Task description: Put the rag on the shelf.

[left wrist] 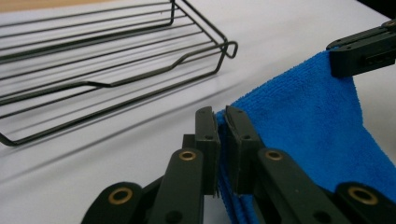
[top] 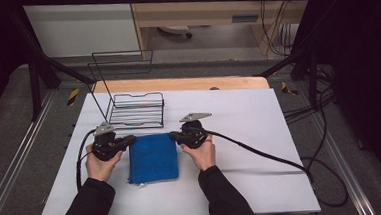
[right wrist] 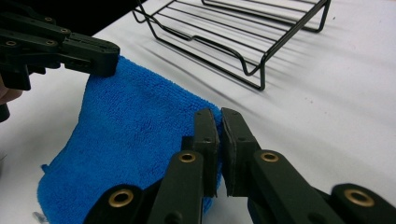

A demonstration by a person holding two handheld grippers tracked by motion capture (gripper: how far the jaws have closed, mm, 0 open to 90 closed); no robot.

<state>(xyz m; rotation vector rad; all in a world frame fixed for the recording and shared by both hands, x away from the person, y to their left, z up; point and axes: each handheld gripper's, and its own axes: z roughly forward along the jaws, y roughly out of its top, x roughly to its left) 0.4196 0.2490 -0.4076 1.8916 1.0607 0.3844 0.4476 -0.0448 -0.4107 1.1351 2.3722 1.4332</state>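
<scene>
- White table [top: 240, 134]: fills the middle of the high view, with a strip of bare wood showing along its far edge. A person's forearms in dark sleeves come in from the near side.
- Wire rack [top: 136, 110]: black, low, open-topped, on the far left part of the table, just beyond the cloth and apart from it. A tall wire back rises at its far side. Nothing lies in it.
- Blue cloth [top: 153, 157]: folded into a thick square, lying near the middle of the table between the two hands. Its near part rests on the table; its two far corners are pinched and appear to be lifted a little.
- Left gripper [left wrist: 221, 122]: jaws narrowed onto the far left corner of the cloth, blue pile showing between the pads.
- Right gripper [right wrist: 219, 122]: jaws likewise clamped on the far right corner; the blue edge runs up into the slit between them.
- Step in hand, by my reading: both far corners taken, the lift of the far edge just begun, either to fold the cloth or to carry it.
- Next move calls for: both hands rising evenly so the layers do not slip apart, a firm pinch kept on each corner, and clearance from the rack's near rail.
</scene>
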